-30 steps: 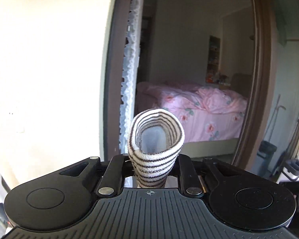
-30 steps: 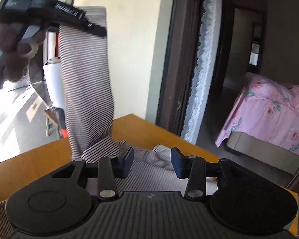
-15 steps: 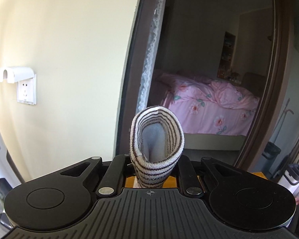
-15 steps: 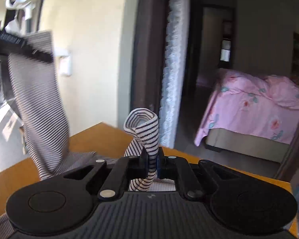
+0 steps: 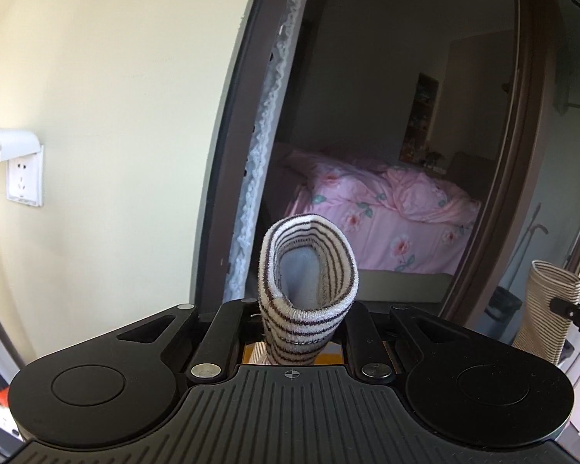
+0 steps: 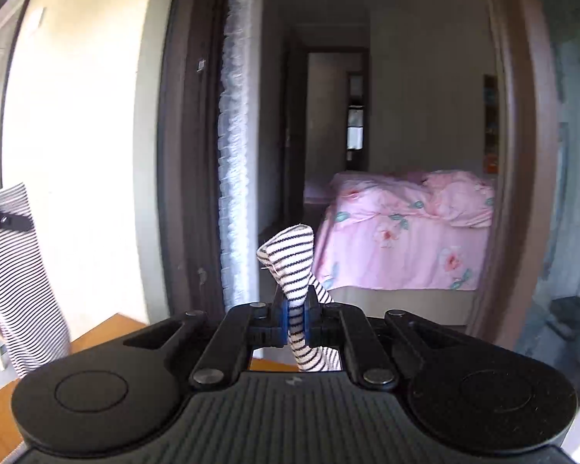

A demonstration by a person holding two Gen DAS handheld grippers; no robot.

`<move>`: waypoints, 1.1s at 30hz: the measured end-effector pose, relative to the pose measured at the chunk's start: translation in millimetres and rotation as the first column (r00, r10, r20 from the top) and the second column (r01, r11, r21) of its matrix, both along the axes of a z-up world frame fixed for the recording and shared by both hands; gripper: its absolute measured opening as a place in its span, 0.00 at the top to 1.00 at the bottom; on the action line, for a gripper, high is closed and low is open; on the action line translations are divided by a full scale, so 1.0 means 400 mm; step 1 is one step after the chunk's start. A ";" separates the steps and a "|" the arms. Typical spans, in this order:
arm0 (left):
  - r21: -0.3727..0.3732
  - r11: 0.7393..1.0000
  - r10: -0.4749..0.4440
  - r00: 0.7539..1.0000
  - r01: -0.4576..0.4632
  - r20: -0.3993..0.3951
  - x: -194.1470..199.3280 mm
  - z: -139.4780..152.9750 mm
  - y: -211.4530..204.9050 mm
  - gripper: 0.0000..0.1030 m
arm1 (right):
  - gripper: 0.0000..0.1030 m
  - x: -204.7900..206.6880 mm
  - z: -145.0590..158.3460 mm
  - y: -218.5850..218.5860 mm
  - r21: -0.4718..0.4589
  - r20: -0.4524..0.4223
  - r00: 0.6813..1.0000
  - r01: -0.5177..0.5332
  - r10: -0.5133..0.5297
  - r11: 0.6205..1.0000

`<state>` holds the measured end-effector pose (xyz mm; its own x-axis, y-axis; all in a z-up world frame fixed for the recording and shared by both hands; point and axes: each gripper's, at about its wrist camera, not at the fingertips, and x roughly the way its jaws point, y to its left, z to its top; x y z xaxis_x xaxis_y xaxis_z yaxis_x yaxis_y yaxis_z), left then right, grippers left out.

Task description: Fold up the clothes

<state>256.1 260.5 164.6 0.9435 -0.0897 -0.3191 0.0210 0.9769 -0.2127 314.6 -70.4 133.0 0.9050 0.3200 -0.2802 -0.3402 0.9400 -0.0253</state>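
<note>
A white garment with thin dark stripes is held up in the air by both grippers. My left gripper (image 5: 295, 323) is shut on one striped cuff (image 5: 307, 286), which bulges up in a loop between the fingers. My right gripper (image 6: 297, 315) is shut on another striped end (image 6: 294, 266), pinched between blue pads. In the right wrist view the cloth under the left gripper hangs at the far left (image 6: 19, 294). In the left wrist view the right gripper's cloth hangs at the far right (image 5: 549, 309).
A wooden table (image 6: 96, 336) lies below, its edge at lower left. Ahead is a cream wall with a socket (image 5: 23, 181), a dark door frame (image 5: 232, 154) with a lace curtain, and a bedroom with a pink bed (image 6: 406, 232).
My right gripper was open over the cloth on the table, then shut on a striped end and lifted it. Both grippers have risen and turned toward the doorway.
</note>
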 end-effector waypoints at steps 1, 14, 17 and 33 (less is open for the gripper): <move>0.002 1.000 0.003 1.000 -0.003 -0.001 -0.002 0.001 0.001 0.86 | 0.93 0.008 -0.026 0.055 -0.012 -0.029 0.998 -0.048 0.047 0.999; 0.025 0.999 0.036 0.999 -0.036 -0.014 -0.032 0.012 0.004 0.86 | 0.80 0.038 -0.248 0.372 -0.024 -0.263 0.927 -0.284 0.268 0.959; 0.038 0.999 0.029 1.000 -0.028 -0.013 -0.038 0.017 -0.005 0.86 | 0.59 0.009 -0.227 0.285 0.012 -0.237 0.933 -0.276 0.271 0.961; 0.046 0.996 -0.080 0.996 0.082 -0.046 0.036 0.033 -0.175 0.86 | 0.44 -0.061 -0.324 -0.125 0.303 -0.348 0.928 -0.021 0.131 0.953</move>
